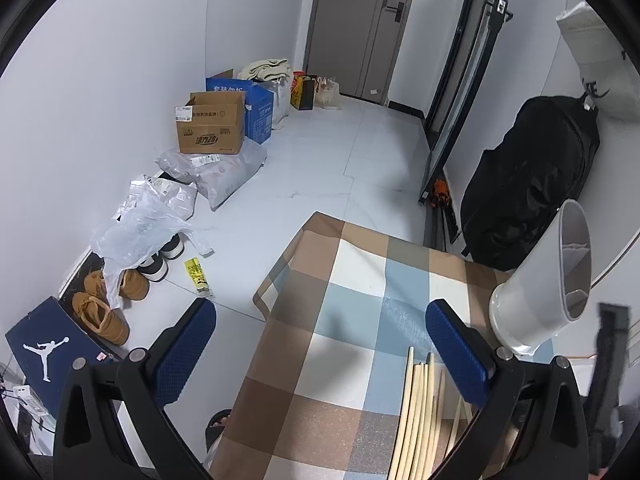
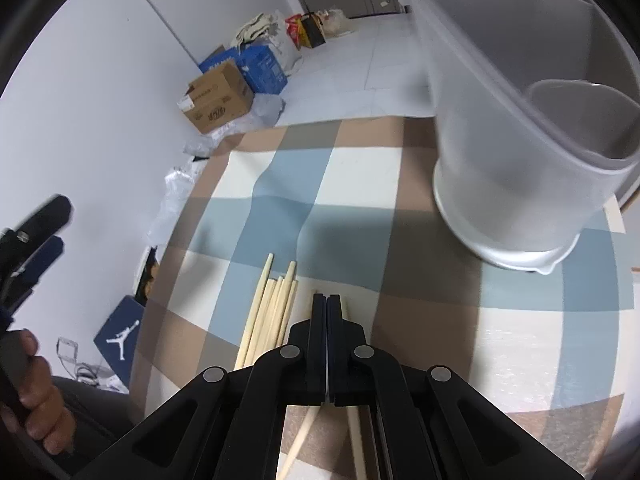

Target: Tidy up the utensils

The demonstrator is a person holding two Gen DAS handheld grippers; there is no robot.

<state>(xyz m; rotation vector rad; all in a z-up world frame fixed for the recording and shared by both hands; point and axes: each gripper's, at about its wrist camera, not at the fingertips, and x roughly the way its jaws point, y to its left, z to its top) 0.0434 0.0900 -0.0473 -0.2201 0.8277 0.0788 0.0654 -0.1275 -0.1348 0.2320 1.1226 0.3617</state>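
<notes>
Several pale wooden chopsticks (image 2: 272, 312) lie in a bunch on the checked tablecloth (image 2: 360, 184). My right gripper (image 2: 327, 300) is shut, fingers together, just right of that bunch. Two more chopsticks (image 2: 354, 436) run under its closed fingers; whether one is pinched I cannot tell. A white utensil holder (image 2: 512, 160) with an inner divider stands at the far right of the table. My left gripper (image 1: 320, 316) hangs open and empty over the table's left side, its right finger beside the chopsticks (image 1: 420, 400). The holder (image 1: 540, 280) stands to its right.
A person's hand (image 2: 36, 392) holds the left gripper (image 2: 36, 232) off the table's left edge. On the floor are cardboard boxes (image 1: 212, 124), plastic bags (image 1: 140, 228), shoes (image 1: 104, 312) and a blue shoebox (image 1: 44, 344). A black bag (image 1: 528, 180) leans on the wall.
</notes>
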